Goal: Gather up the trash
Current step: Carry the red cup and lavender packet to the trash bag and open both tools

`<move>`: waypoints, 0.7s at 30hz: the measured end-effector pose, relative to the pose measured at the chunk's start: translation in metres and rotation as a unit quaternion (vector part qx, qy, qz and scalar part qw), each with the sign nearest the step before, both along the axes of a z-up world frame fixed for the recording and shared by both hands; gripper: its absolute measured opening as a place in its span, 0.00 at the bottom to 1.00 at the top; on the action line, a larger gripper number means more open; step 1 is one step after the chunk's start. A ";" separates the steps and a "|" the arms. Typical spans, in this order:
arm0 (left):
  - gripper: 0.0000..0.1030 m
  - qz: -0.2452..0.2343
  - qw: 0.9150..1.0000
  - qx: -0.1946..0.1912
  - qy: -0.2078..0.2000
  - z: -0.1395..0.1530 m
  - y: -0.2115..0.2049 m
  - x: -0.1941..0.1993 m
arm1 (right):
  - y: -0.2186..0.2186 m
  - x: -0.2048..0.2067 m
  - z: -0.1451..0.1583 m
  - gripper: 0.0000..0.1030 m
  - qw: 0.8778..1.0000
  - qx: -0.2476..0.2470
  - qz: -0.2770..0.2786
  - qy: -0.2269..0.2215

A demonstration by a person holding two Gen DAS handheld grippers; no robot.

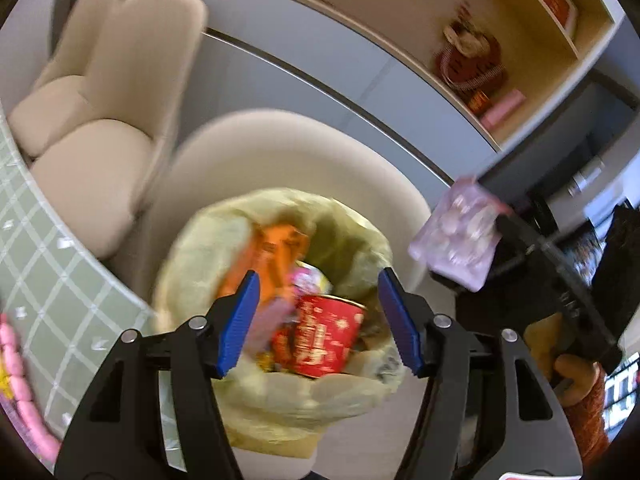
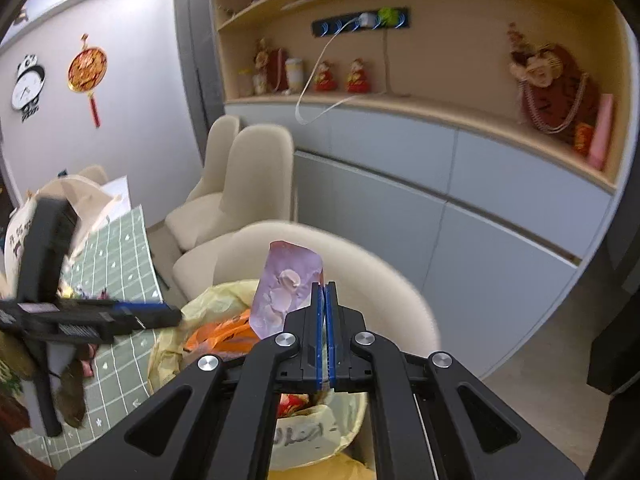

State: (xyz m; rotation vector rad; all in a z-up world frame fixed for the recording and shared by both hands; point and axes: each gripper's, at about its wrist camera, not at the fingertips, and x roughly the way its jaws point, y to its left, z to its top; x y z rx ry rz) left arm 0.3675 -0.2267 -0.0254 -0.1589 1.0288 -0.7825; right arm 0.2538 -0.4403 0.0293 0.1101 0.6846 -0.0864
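The right claw point(image 2: 325, 334) is pinched shut on a pale purple wrapper point(image 2: 286, 288), which stands up from the blue pads with its long axis roughly upright, just above and to the right of the yellow-lined trash bin point(image 1: 276, 396). The left claw point(image 1: 320, 320) hangs wide open and empty directly over the bin's mouth, so the right one should be the one to drop. In the bin lie an orange packet point(image 1: 272, 256) and a red cup point(image 1: 320, 336) with white lettering too blurred to read; handwriting on the bin's liner is likewise illegible.

Both wrist views look down from close above, sharing the yellow-lined bin point(image 1: 280, 280) point(image 2: 192, 320) and beige chairs point(image 1: 100, 120) point(image 2: 248, 184).
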 end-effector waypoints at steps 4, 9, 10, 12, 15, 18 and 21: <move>0.56 0.051 0.999 0.006 -0.013 0.008 0.049 0.002 | 0.022 0.022 -0.028 0.04 0.999 -0.007 0.028 0.034; 0.56 0.098 0.995 0.019 -0.018 0.010 0.102 -0.005 | 0.039 0.041 -0.057 0.04 0.996 -0.005 0.037 0.076; 0.56 0.110 0.994 0.021 -0.016 0.009 0.115 -0.006 | 0.042 0.044 -0.063 0.04 0.996 -0.002 0.033 0.083; 0.56 0.128 0.991 0.023 -0.010 0.007 0.134 -0.008 | 0.044 0.046 -0.070 0.04 0.995 0.005 0.025 0.092; 0.56 0.155 0.987 0.027 0.000 0.000 0.164 -0.013 | 0.047 0.045 -0.077 0.05 0.995 0.025 0.017 0.099; 0.56 0.177 0.984 0.033 0.011 -0.008 0.194 -0.020 | 0.054 0.043 -0.079 0.07 0.994 0.031 0.012 0.104; 0.56 0.192 0.980 0.039 0.020 -0.011 0.216 -0.027 | 0.060 0.038 -0.077 0.29 0.994 0.034 0.007 0.100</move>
